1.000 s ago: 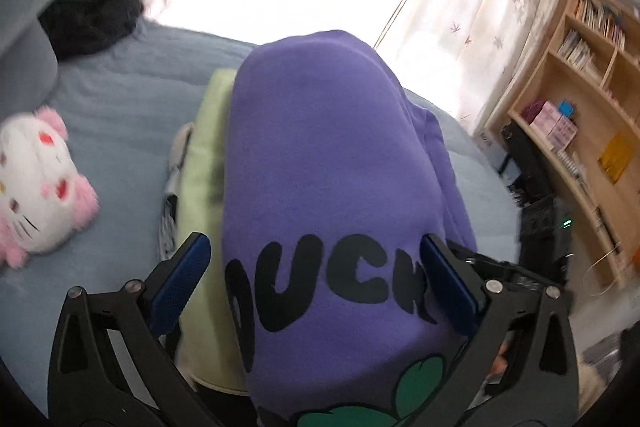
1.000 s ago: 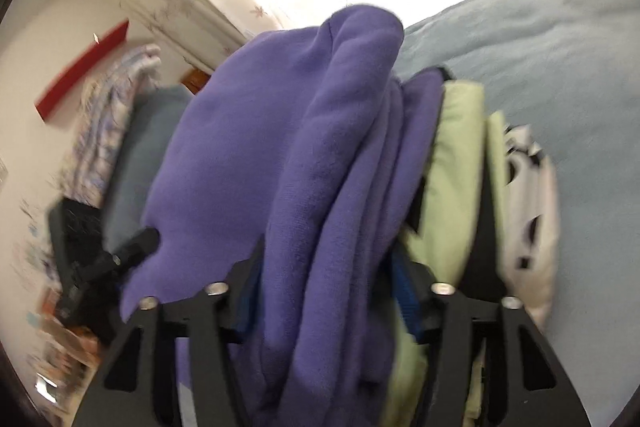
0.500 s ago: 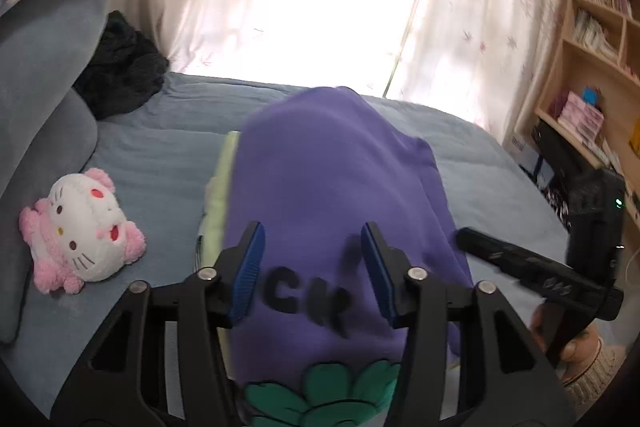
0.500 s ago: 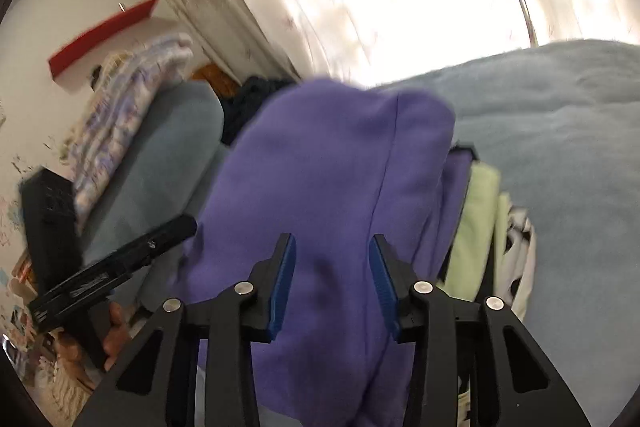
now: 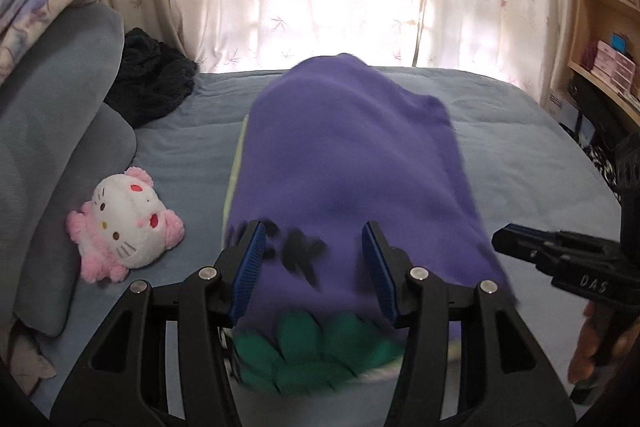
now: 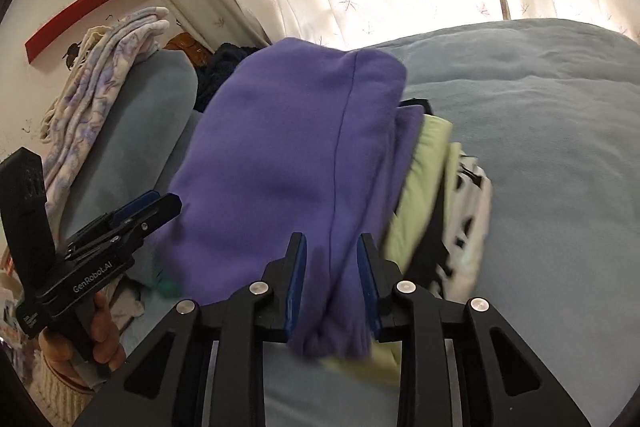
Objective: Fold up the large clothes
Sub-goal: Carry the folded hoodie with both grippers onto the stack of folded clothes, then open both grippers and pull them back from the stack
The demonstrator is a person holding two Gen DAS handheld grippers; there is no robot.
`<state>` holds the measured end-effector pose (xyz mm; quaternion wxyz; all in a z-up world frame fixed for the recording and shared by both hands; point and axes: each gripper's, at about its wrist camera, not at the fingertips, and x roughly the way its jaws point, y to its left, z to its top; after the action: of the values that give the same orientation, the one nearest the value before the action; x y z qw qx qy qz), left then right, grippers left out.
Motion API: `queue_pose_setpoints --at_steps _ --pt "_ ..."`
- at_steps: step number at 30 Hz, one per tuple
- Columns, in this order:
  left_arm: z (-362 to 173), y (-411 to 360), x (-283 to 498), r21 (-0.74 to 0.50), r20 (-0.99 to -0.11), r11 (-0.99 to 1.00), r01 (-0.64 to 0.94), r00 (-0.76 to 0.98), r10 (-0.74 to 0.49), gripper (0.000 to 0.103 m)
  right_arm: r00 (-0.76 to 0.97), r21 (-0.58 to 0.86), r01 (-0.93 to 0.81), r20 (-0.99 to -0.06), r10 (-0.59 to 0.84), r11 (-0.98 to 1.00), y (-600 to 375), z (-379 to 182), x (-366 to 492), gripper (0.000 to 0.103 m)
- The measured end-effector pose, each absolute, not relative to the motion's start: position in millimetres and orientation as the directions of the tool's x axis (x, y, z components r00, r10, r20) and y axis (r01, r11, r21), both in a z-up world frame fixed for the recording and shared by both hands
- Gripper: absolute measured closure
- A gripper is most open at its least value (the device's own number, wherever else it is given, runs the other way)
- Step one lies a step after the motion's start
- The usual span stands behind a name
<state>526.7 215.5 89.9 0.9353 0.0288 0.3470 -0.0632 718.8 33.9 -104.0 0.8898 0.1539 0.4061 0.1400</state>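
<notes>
Resting folded on a stack of clothes on the blue bed, the purple sweatshirt has left my grip. My left gripper, fully spread a second ago, hovers half-open and empty; my right gripper, no longer around the fold, is closing on nothing. This garment looks finished.

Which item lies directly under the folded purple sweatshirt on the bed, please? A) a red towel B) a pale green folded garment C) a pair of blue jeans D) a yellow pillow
B: in the right wrist view the purple sweatshirt rests on top of a pale green folded garment, whose edge shows along its side, above a black-and-white piece.
</notes>
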Motion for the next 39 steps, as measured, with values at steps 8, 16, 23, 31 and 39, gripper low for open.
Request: queue_pose_setpoints --at_steps 8,16,23,31,39 --pt "147 175 417 0.023 -0.61 0.989 0.144 0.786 -0.1 0.054 0.647 0.349 -0.118 -0.684 0.338 0.93 -17 -65 635 0.066" --pt "195 141 304 -0.003 -0.573 0.992 0.126 0.813 -0.105 0.054 0.66 0.335 -0.132 -0.673 0.335 0.933 -54 -26 537 0.061" --pt "221 104 207 -0.016 -0.571 0.987 0.16 0.809 -0.14 0.047 0.674 0.211 -0.105 -0.703 0.226 0.972 -66 6 445 0.04" --pt "220 79 142 0.001 -0.582 0.988 0.155 0.803 -0.126 0.013 0.694 0.064 -0.059 -0.715 0.087 0.996 -80 45 355 0.013" --pt "174 69 110 -0.049 -0.655 0.99 0.129 0.744 -0.129 0.011 0.644 0.082 -0.049 -0.759 0.094 0.995 -96 14 276 0.009"
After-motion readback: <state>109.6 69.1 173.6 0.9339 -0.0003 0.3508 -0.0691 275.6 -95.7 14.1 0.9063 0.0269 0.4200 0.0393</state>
